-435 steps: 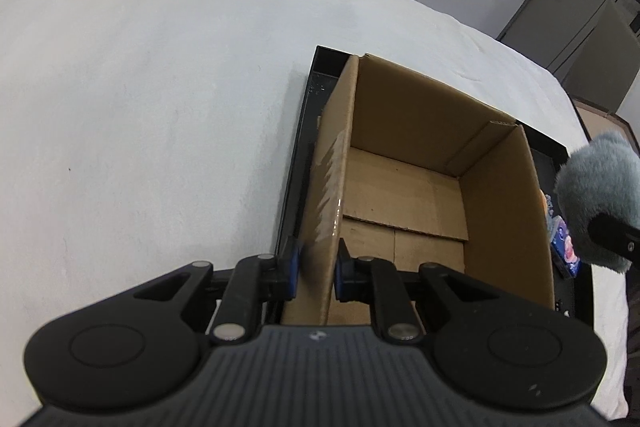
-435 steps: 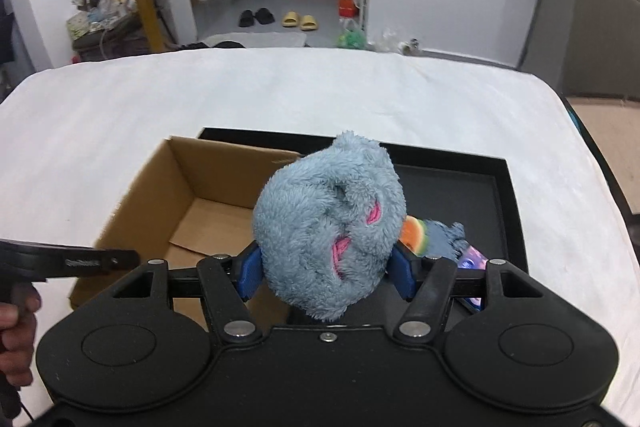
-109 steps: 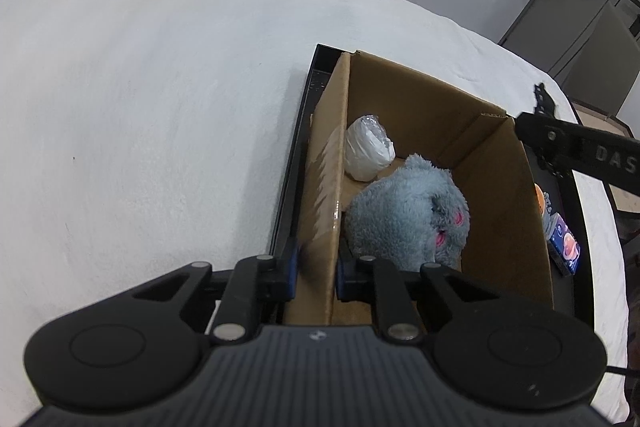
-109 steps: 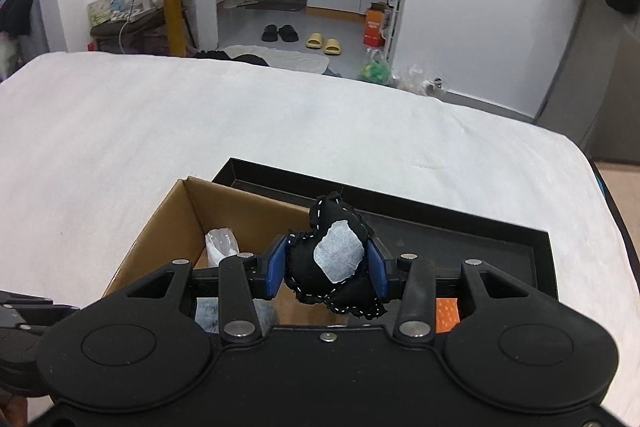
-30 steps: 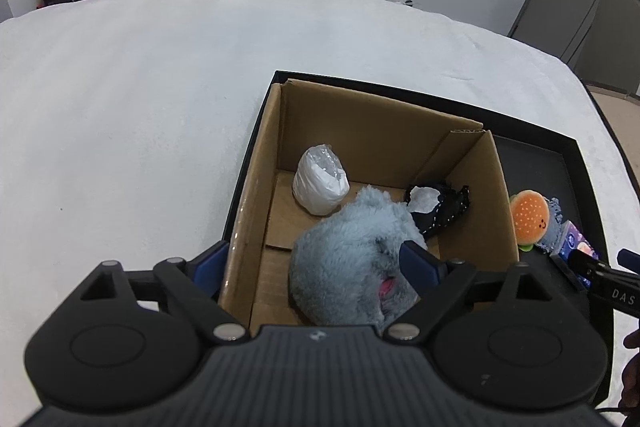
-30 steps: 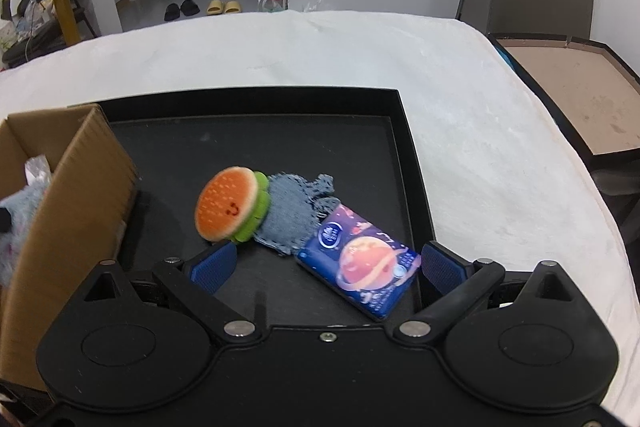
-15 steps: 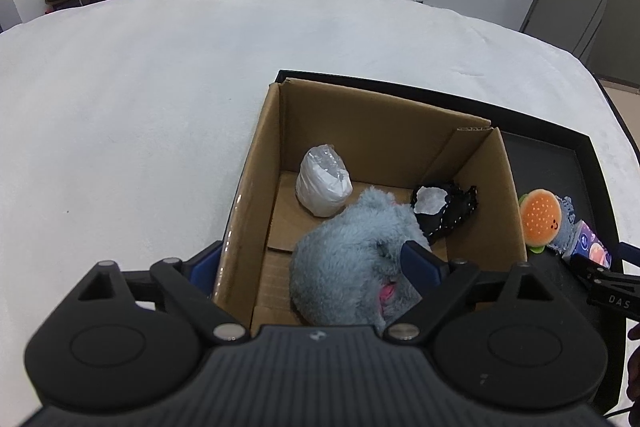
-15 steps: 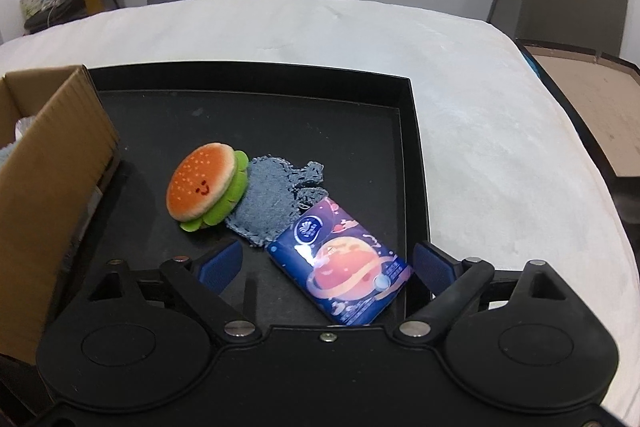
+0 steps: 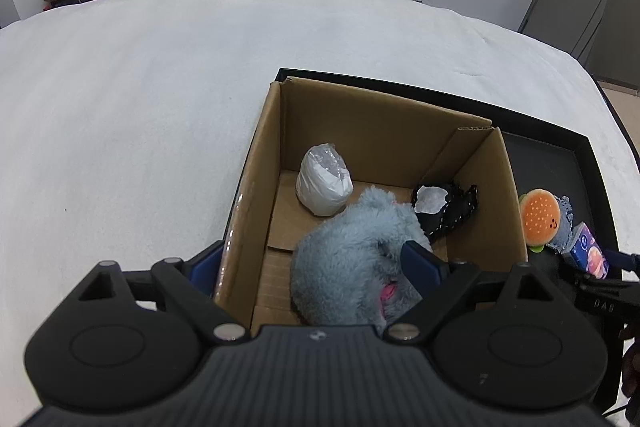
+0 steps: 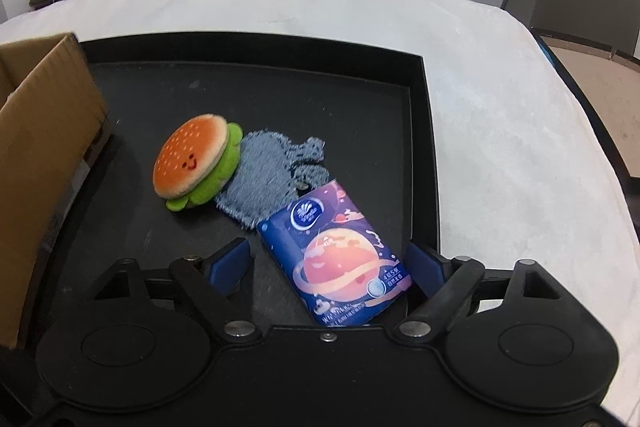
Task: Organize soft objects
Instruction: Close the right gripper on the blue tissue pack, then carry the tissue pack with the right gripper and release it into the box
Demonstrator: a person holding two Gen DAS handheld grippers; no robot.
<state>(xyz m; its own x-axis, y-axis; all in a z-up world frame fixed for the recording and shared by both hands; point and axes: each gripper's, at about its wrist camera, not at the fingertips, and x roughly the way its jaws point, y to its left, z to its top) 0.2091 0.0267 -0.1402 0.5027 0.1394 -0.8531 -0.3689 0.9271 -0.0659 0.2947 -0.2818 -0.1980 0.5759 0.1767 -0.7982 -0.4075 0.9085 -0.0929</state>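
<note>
A cardboard box [image 9: 400,131] stands on the left of a black tray [image 10: 418,131]. Inside it lie a grey-blue plush [image 9: 348,259], a white bag [image 9: 324,183] and a black pouch [image 9: 448,207]. My left gripper [image 9: 312,263] hangs open over the box's near left corner, one finger outside the wall and the other above the plush. On the tray floor lie a burger plush [image 10: 196,157], a grey-blue cloth [image 10: 268,179] and a purple tissue pack [image 10: 336,263]. My right gripper [image 10: 327,263] is low over the tray. Its jaws are closing around the pack, and the pads are not pressing on it.
The tray rests on a white padded table [image 9: 120,115] whose right edge [image 10: 592,131] drops off close to the tray. The tray's right rim stands just beside my right finger. A room with a yellow table and slippers lies beyond.
My right gripper has dropped closer to the tray and rolled slightly, and its jaws have narrowed around the tissue pack. The left gripper and the box contents have stayed where they were.
</note>
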